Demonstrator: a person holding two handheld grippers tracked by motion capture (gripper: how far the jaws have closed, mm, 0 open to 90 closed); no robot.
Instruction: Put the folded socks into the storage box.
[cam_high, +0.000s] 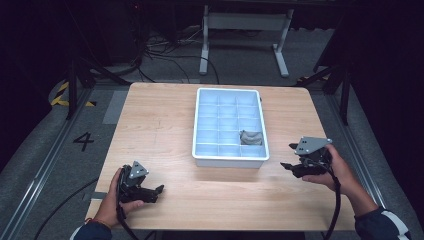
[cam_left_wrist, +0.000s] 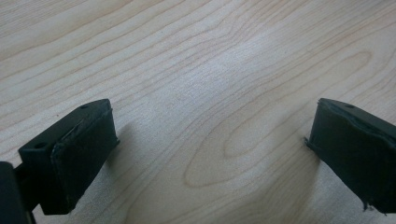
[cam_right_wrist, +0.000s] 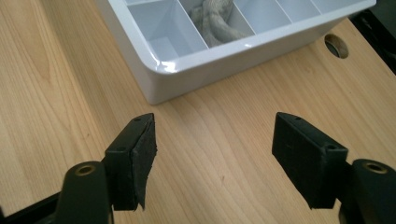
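A white divided tray (cam_high: 201, 125) sits on the wooden table, a little right of centre. One compartment in its right column, second row from the front, holds a crumpled grey object (cam_high: 251, 138), seen close in the right gripper view (cam_right_wrist: 215, 22). My right gripper (cam_high: 288, 156) hovers just right of the tray's front right corner, pointing left; its jaws stand open and empty over bare wood (cam_right_wrist: 214, 149). My left gripper (cam_high: 159, 191) rests low near the table's front left, open, with only wood grain between its pads (cam_left_wrist: 84, 154).
The tray's near wall (cam_right_wrist: 224, 60) lies a short way beyond my right jaws. A round cable hole (cam_right_wrist: 337, 45) opens in the tabletop near the tray's corner. Beyond the table stand a white frame (cam_high: 245, 30) and floor cables.
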